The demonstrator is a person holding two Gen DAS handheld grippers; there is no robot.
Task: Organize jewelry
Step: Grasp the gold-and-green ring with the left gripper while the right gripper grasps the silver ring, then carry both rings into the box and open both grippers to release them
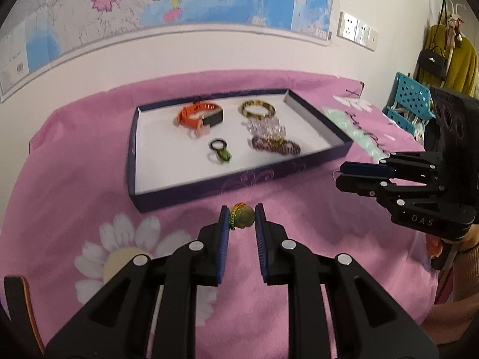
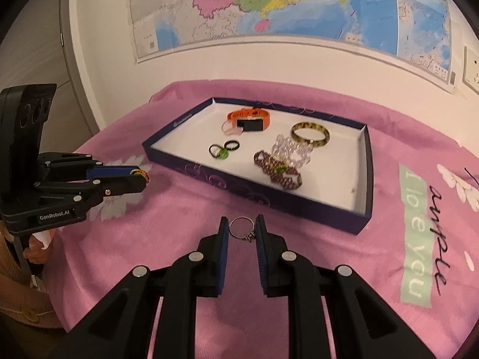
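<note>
Now I have the left tool (image 1: 242, 217) clamped on a green beaded ring (image 1: 242, 216) and the right tool (image 2: 242, 229) clamped on a silver ring (image 2: 241, 228), both just short of the tray (image 2: 363, 209).

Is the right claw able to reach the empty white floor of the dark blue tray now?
Probably yes: the right claw, holding a thin silver ring, faces the tray's low near wall.

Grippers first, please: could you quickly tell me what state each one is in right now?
Left gripper: closed on a small green bead ring with a yellow-green band.
Right gripper: closed on a thin silver metal ring.
</note>
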